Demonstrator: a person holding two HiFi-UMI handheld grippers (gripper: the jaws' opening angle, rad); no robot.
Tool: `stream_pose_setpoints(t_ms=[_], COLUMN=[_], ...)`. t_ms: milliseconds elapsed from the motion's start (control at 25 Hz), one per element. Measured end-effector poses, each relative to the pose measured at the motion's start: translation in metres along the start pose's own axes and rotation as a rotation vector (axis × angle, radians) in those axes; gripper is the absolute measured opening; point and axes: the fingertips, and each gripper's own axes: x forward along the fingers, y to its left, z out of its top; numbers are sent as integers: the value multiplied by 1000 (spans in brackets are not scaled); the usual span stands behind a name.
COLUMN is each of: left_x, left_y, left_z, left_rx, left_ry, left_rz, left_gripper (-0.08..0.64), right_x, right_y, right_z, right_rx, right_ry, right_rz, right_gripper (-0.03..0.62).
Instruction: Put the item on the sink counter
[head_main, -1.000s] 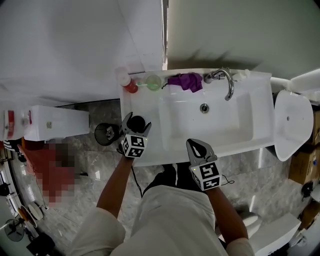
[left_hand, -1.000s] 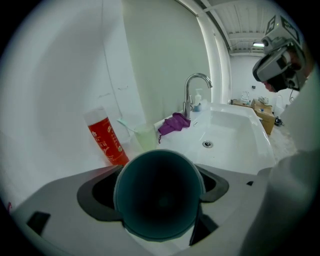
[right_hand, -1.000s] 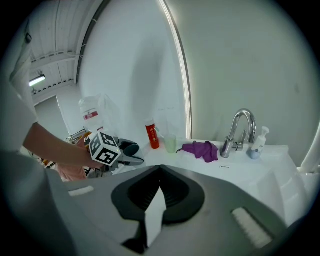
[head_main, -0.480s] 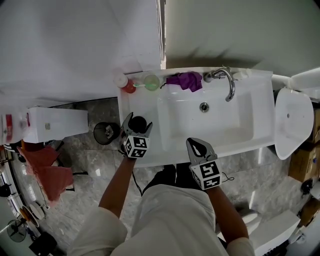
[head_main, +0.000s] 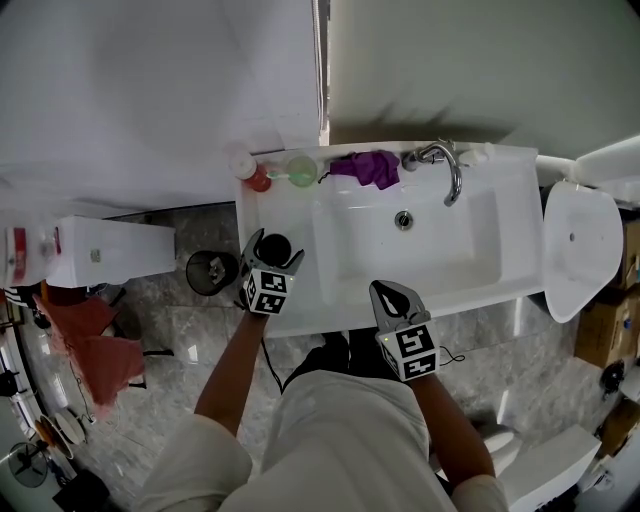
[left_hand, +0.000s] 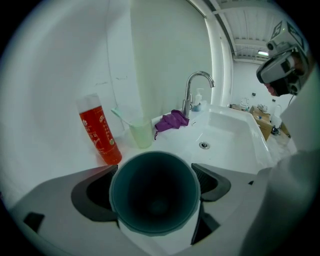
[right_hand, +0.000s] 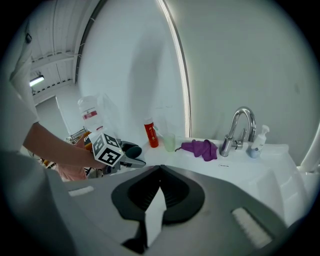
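Cup down on worktop, release under way.
My left tool has just been spreading around it, centre left of the frame; withdrawing remains. Right tool pressed together, empty.

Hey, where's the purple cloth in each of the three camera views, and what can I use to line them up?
Head view: the purple cloth lies top centre, just left of the faucet.
Left gripper view: the cloth lies mid-frame, left of the foot of the faucet.
Right gripper view: the cloth lies right of centre, left of the faucet.
Shared landmark: the faucet.
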Motion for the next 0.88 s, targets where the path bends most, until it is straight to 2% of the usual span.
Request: stream_pose_setpoints(t_ms=[360, 560, 880], left_x=[-4, -13, -46], left_y=[5, 8, 9], left_z=[1, 5, 26], left_rx=[-60, -65, -58], left_ry=[5, -5, -66], left_rz=[6, 7, 15], left_gripper=[473, 476, 476], right_x=[-8, -16, -34], right_y=[6, 6, 16], right_z=[0, 5, 18], right_rx=[-13, -24, -58], right_ry=[-14, -31, -72], right_rz=[7, 1, 0], right_gripper=[11, 11, 11])
